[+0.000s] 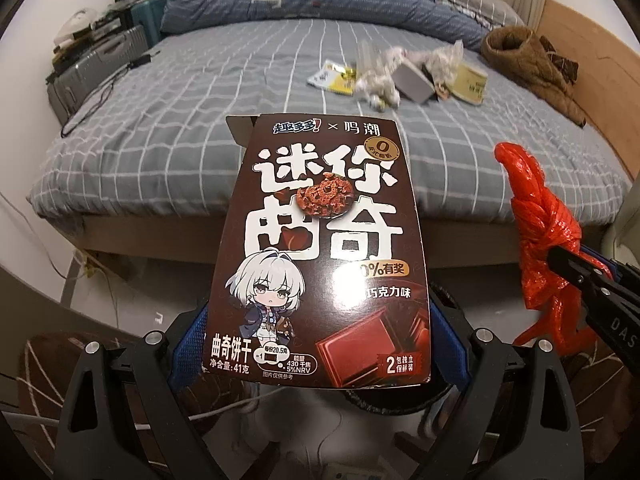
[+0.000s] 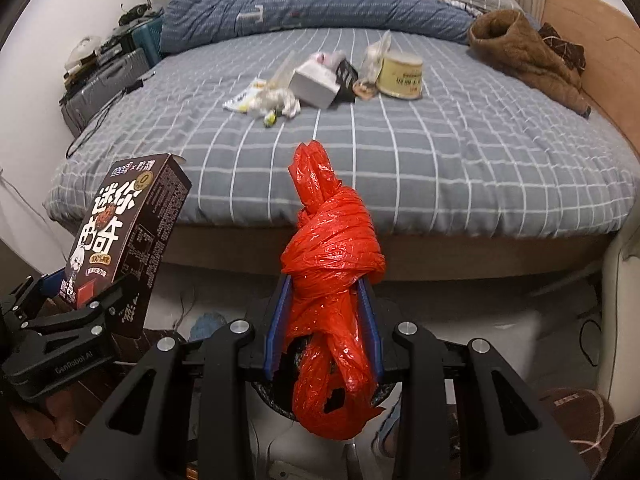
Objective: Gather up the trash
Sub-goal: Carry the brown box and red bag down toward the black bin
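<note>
My left gripper (image 1: 320, 320) is shut on the lower part of a dark brown cookie box (image 1: 320, 248), held upright with its printed front to the camera. The right wrist view shows that box (image 2: 132, 216) and the left gripper (image 2: 76, 292) at the lower left. My right gripper (image 2: 326, 284) is shut on a knotted red plastic bag (image 2: 332, 248), whose tail hangs below the blue pads. In the left wrist view the red bag (image 1: 536, 216) and the right gripper (image 1: 580, 276) are at the right edge. More trash lies on the bed: wrappers (image 2: 272, 100), a white box (image 2: 316, 82) and a round tub (image 2: 400, 74).
Ahead is a bed with a grey checked sheet (image 2: 400, 160), a blue quilt at its far end and a brown garment (image 2: 528, 52) at the right. A suitcase (image 2: 104, 84) stands left of the bed. A dark round rim (image 2: 276, 400) lies under the grippers. A ball (image 2: 580, 412) sits at the lower right.
</note>
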Tool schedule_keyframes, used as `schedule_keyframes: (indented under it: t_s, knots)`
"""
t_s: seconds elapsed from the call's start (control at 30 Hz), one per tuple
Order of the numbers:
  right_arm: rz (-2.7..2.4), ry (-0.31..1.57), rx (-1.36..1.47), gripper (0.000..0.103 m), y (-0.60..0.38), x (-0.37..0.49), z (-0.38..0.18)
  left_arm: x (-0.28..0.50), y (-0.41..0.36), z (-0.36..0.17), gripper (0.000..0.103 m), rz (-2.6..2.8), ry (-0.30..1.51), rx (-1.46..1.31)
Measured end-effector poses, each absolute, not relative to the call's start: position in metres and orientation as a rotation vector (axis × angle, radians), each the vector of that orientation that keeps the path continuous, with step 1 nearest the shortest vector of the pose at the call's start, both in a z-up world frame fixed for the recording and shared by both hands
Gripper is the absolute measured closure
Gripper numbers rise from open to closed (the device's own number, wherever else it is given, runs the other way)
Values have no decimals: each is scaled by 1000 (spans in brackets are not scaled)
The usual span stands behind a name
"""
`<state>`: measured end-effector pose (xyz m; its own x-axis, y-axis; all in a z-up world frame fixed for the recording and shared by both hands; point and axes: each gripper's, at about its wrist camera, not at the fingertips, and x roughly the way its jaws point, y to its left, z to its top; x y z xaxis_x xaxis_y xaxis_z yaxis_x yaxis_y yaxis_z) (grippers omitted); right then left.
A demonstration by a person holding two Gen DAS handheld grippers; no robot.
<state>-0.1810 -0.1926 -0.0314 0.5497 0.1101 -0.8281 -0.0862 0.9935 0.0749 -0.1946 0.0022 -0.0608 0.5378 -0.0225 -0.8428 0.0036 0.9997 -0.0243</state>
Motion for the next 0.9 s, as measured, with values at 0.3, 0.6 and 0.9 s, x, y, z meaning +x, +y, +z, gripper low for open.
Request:
schedule_keyframes:
  t_s: [0.3,0.6,0.9]
  knots:
    - [122,1062,38,71,-186,-178,-79,-192,1,-101,13,-11,1068,-10]
    - [144,1170,58,71,-180,-156,-137,-171,-8,-140,13,-25,1133,0]
    - [162,1253,60,71,-173,-136,-180,-148,-9,-170,13,-37,1181,-17]
